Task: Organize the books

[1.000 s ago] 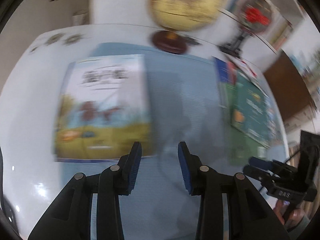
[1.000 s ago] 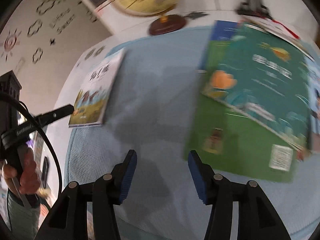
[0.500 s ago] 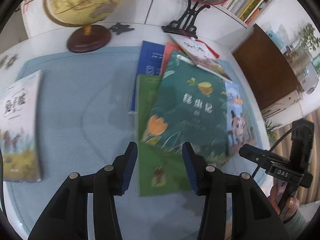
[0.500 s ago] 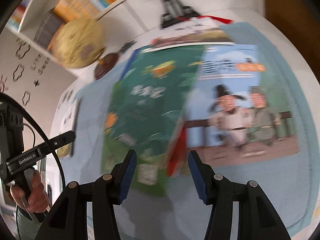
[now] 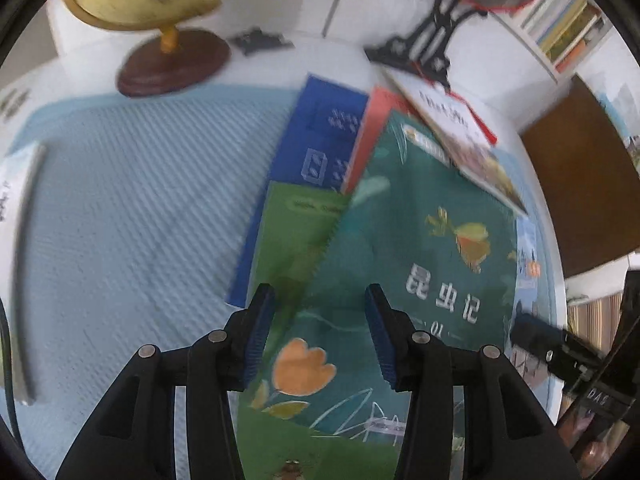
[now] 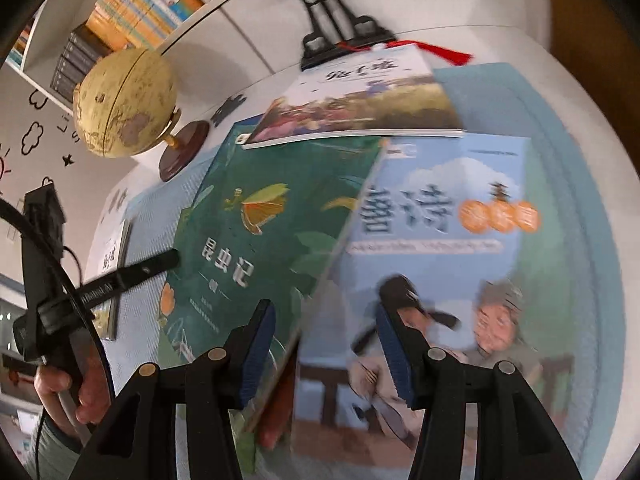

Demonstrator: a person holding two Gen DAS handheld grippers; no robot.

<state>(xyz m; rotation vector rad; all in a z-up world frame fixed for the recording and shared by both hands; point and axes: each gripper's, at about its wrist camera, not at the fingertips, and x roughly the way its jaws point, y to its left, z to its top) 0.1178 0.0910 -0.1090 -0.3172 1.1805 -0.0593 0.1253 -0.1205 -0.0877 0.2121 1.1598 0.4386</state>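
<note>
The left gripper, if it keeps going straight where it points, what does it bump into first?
Probably the dark green book on top of the pile; the left gripper has its fingers open right over that cover.

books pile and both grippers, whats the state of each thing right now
left gripper: open, above the pile, holding nothing
right gripper: open, holding nothing
dark green book: flat, on top
light blue book: flat, partly under dark green
landscape-cover book: resting across both
single book: flat, apart
globe: upright
</note>
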